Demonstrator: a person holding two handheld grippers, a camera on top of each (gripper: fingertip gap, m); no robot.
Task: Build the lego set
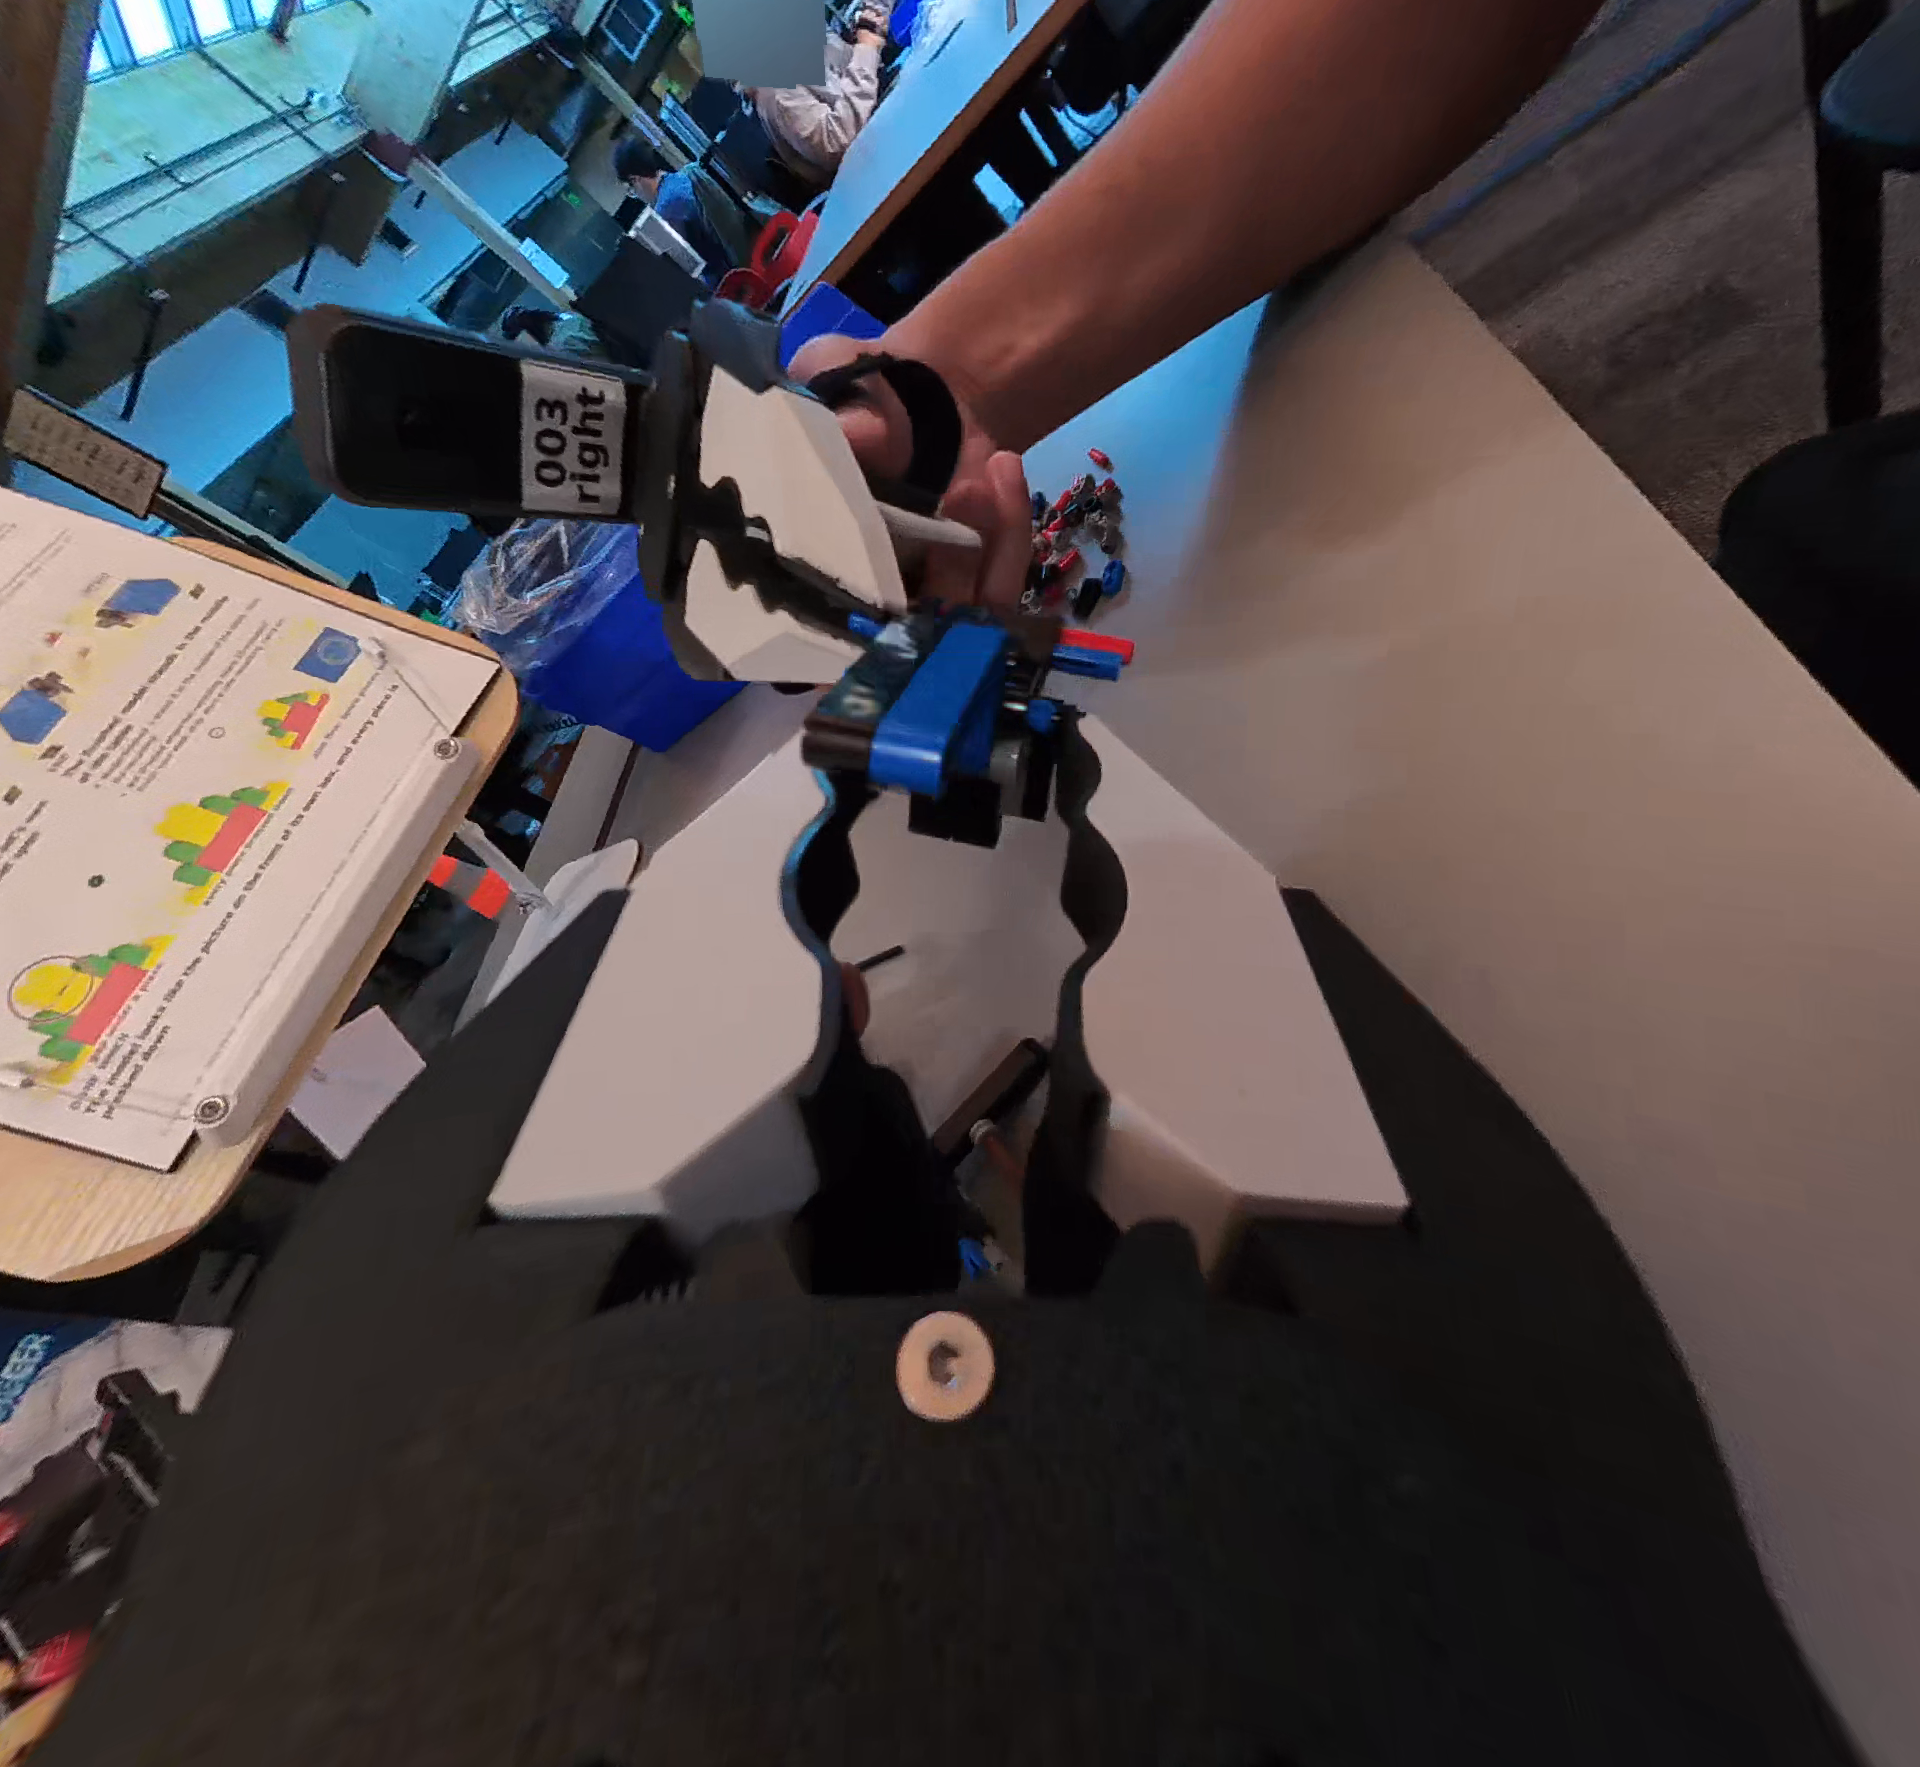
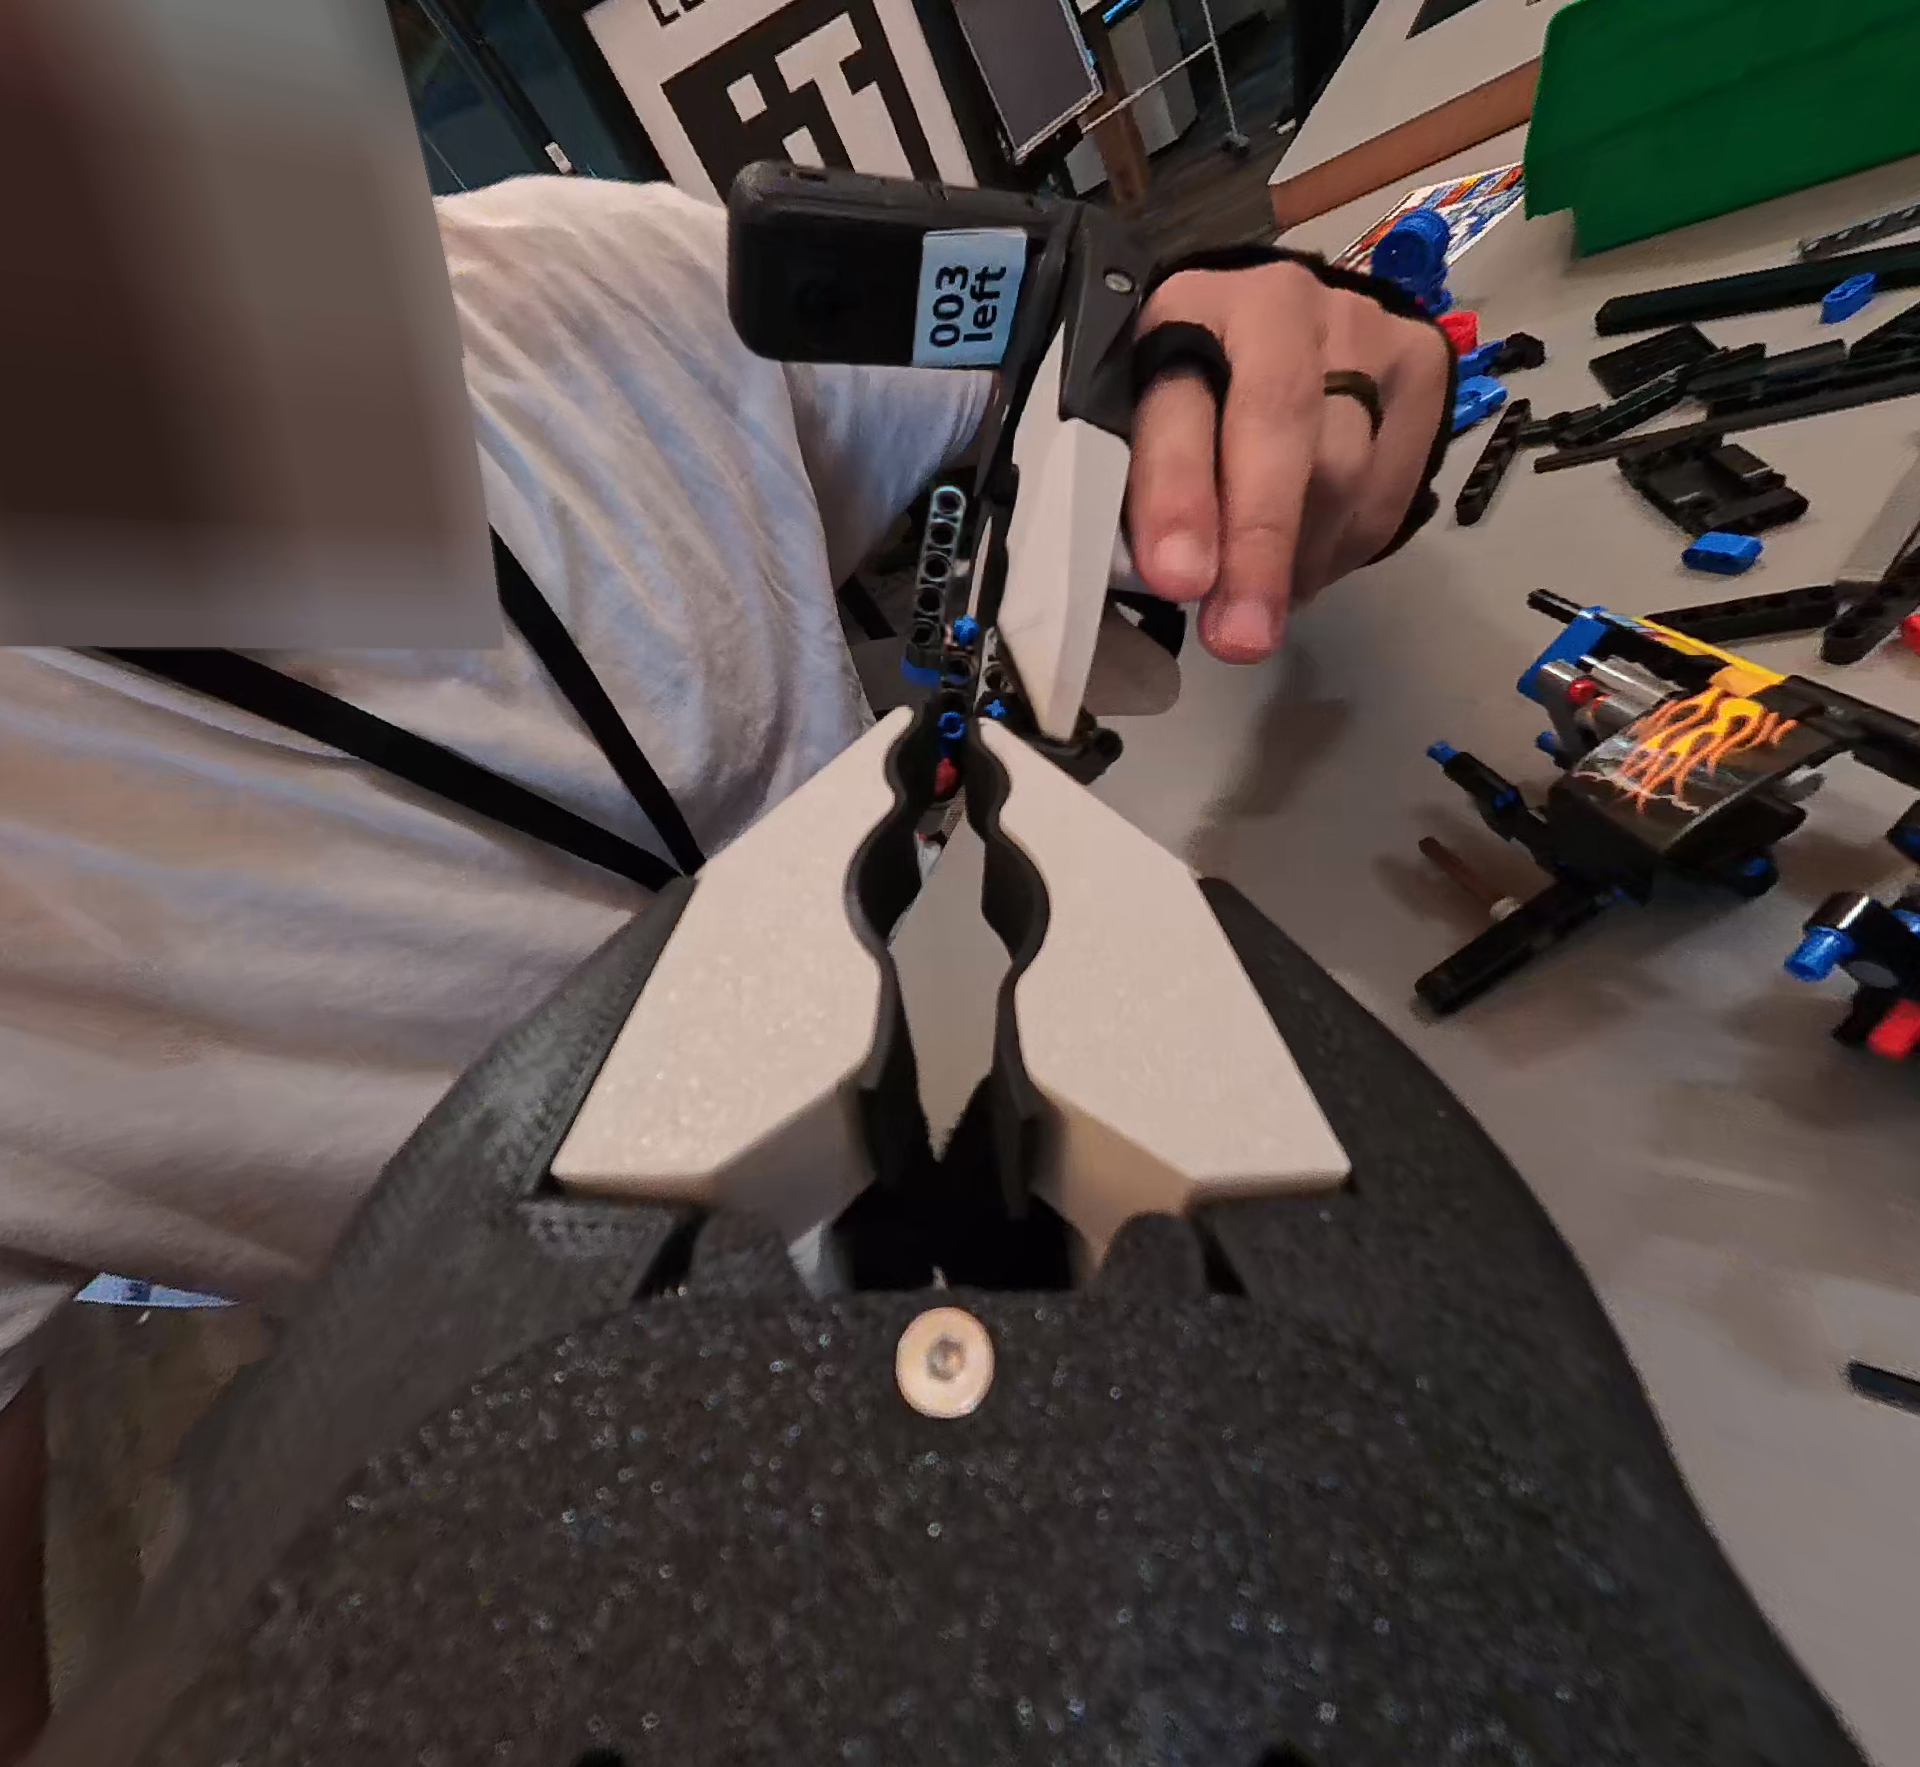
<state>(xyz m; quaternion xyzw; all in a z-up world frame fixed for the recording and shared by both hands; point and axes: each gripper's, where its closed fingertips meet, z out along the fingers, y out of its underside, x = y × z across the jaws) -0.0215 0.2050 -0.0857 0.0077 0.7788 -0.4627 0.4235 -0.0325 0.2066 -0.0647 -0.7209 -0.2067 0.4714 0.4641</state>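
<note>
The left gripper (image 1: 940, 782) has its white fingers spread around a small blue-and-black lego assembly (image 1: 935, 730), the tips pressing on either side of it, holding it up off the white table (image 1: 1455, 782). The right gripper (image 2: 951, 751) comes in from the other side with its jaws nearly together, pinched onto the same assembly, where blue pins and a red piece show in the narrow gap between its tips. So both tools meet on that one piece, in the air just above the table edge. Seen from the left wrist, the right hand (image 1: 935, 481) wraps its gripper's handle, bare forearm stretching back across the table. From the right wrist, the left hand (image 2: 1268, 429), in a black fingerless strap with a ring on one finger, grips its own handle. Beyond it lies a larger part-built model with an orange flame pattern (image 2: 1683, 761), resting on the table, and past that a scatter of black beams (image 2: 1683, 429) and small blue pieces. A little heap of red, black and blue pins (image 1: 1081, 533) sits behind the right hand. An instruction sheet (image 1: 208, 834) lies on a wooden board off to the left.
</note>
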